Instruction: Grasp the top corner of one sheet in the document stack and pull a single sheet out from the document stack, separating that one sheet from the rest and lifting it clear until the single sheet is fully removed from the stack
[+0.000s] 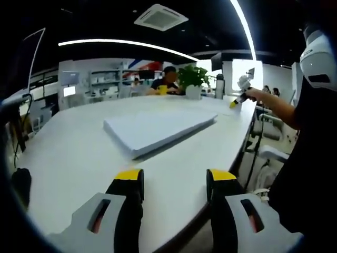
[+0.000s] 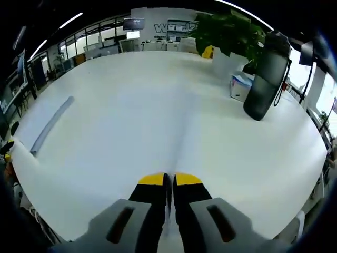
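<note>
left gripper (image 1: 174,182): jaws spread apart, nothing held, near table (image 1: 68,153) edge | document stack (image 1: 158,129): one, flat mid-table, apart from both grippers | right gripper (image 2: 169,182): jaws pressed together; whether a sheet sits between them cannot be told | plant (image 2: 229,31): one, far right | bottle (image 2: 268,74): one, dark

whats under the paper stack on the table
The document stack lies flat on the white table. Whatever sits beneath it is covered by the sheets.

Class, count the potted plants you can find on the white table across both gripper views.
1, seen twice: the potted plant stands at the table's far edge in the left gripper view, and looms close in the right gripper view, behind a dark bottle. Others may be hidden.
</note>
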A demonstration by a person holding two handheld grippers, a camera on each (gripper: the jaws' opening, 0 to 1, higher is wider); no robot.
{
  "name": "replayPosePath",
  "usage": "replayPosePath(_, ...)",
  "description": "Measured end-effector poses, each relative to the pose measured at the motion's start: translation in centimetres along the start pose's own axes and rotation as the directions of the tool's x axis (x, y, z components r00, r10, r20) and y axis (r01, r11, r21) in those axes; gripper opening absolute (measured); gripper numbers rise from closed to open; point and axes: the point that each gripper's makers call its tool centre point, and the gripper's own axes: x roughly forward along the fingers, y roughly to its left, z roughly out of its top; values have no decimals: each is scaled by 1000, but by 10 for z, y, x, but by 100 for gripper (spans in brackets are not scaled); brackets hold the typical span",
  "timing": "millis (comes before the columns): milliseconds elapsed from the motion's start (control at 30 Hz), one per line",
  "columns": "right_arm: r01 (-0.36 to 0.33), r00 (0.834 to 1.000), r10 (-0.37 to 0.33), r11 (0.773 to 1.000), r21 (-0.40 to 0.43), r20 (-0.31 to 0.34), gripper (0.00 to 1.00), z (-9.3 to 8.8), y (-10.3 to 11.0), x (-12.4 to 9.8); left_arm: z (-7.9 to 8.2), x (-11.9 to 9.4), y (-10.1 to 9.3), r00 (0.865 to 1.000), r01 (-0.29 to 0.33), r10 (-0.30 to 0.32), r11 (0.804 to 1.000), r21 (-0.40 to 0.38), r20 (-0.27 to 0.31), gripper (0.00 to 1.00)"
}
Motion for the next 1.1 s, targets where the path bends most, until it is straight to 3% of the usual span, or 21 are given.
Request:
replayPosePath(133,22,1000,-21,999,-29,18,12,0,0,1,8,0,-3,1000,7,-8,1000,9,19,48)
replayPosePath(200,66,997,-62,995,-69,52,20,3,-6,1,9,0,-3,1000,5,-5,1000,18,14,48)
replayPosePath(300,61,997,-57,996,-72,57,25,-2,-3,0,9,0,-4,1000,6,-6,1000,18,15,48)
replayPosePath(333,58,996,-52,995,-76,77,30,-2,-3,1,8,1,-4,1000,6,-7,1000,14,14,48)
replayPosePath(400,59,983,-35,990,-127,181,43,9,-4,3,6,1,-5,1000,7,-7,1000,12,4,48)
replayPosePath(467,75,978,-57,994,-85,201,52,5,-10,3,6,0,-7,1000,10,-10,1000,19,-1,48)
replayPosePath(533,93,973,-75,993,-73,217,54,2,-16,3,7,-1,-7,1000,9,-9,1000,22,-1,48)
replayPosePath(667,118,935,-102,993,-27,339,57,11,-23,-2,9,-2,-5,1000,-3,3,1000,27,-4,48)
replayPosePath(800,103,879,-129,991,81,460,57,21,-25,-15,11,-1,-7,1000,-3,3,999,33,-7,48)
replayPosePath(933,143,838,-175,984,103,517,57,26,-32,-28,11,2,-10,1000,6,-5,999,39,-11,48)
replayPosePath(1000,123,806,-171,985,122,567,55,34,-29,-34,12,2,-11,1000,9,-8,999,40,-10,48)
replayPosePath(1100,118,785,-170,985,126,596,55,38,-27,-39,11,3,-11,1000,8,-8,999,39,-9,48)
